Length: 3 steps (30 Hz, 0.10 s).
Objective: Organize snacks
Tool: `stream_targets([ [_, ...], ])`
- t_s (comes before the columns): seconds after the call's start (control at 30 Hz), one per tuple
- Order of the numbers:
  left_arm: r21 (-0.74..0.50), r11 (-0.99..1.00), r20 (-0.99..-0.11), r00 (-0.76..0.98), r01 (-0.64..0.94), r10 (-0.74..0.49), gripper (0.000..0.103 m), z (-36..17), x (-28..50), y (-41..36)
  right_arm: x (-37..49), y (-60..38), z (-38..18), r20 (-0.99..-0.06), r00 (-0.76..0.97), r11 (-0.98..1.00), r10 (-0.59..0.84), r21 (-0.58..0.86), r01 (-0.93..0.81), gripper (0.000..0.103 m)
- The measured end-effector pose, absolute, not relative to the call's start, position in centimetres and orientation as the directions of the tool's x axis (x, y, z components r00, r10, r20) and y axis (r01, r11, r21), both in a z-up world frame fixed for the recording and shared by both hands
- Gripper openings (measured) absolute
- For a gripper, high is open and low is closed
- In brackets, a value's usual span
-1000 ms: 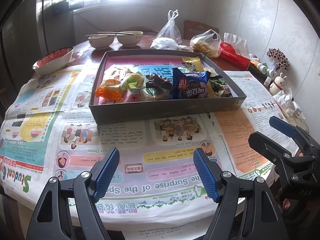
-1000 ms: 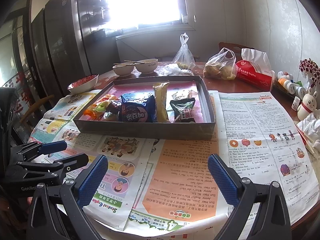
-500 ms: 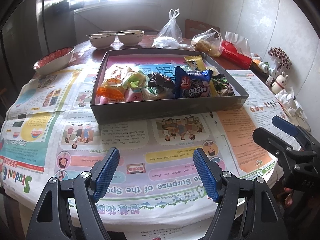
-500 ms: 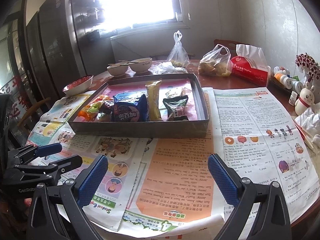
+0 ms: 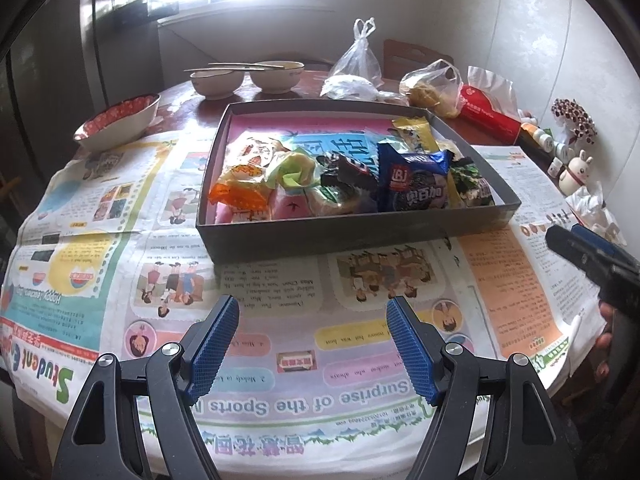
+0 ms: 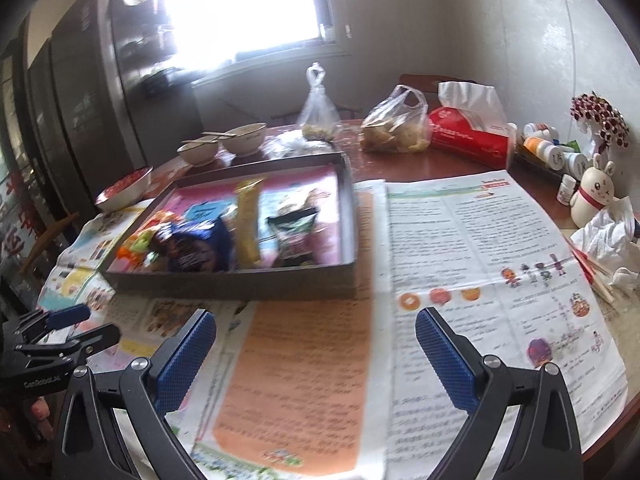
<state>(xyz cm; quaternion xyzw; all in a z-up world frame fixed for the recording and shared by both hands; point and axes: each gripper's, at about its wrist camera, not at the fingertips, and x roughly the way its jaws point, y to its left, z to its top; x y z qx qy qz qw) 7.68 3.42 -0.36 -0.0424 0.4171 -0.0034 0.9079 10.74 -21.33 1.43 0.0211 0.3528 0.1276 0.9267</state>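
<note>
A shallow dark grey box (image 5: pixel 360 236) stands on the newspaper-covered table, also in the right wrist view (image 6: pixel 240 284). It holds several snack packs: a blue biscuit pack (image 5: pixel 414 186) (image 6: pixel 196 248), an orange pack (image 5: pixel 240 192), a green pack (image 5: pixel 294 168), a yellow bar (image 6: pixel 248 224) and a dark green pack (image 5: pixel 472 184) (image 6: pixel 294 232). My left gripper (image 5: pixel 312 344) is open and empty over the newspaper in front of the box. My right gripper (image 6: pixel 316 356) is open and empty, right of the box's front corner.
Two bowls with chopsticks (image 5: pixel 248 76), a red-patterned bowl (image 5: pixel 116 120), plastic bags (image 5: pixel 356 72), a red tissue pack (image 6: pixel 468 136), small bottles (image 6: pixel 548 152) and a rabbit figure (image 6: pixel 592 196) ring the table's far and right sides. Crumpled tissue (image 6: pixel 608 236) lies at the right edge.
Both grippers have moved a little forward and up, staying open. The right wrist view has swung left and is blurred. The snacks have not moved.
</note>
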Motion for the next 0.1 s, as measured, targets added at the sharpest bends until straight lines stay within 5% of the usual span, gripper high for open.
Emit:
stream_targets([
  [0.1, -0.082, 0.995, -0.755, 0.655, -0.048, -0.031, 0.078, -0.1, 8.3, 4.7, 12.0, -22.8, 1.8, -0.657, 0.722, 0.976, 0.217, 0.125, -0.179, 0.101],
])
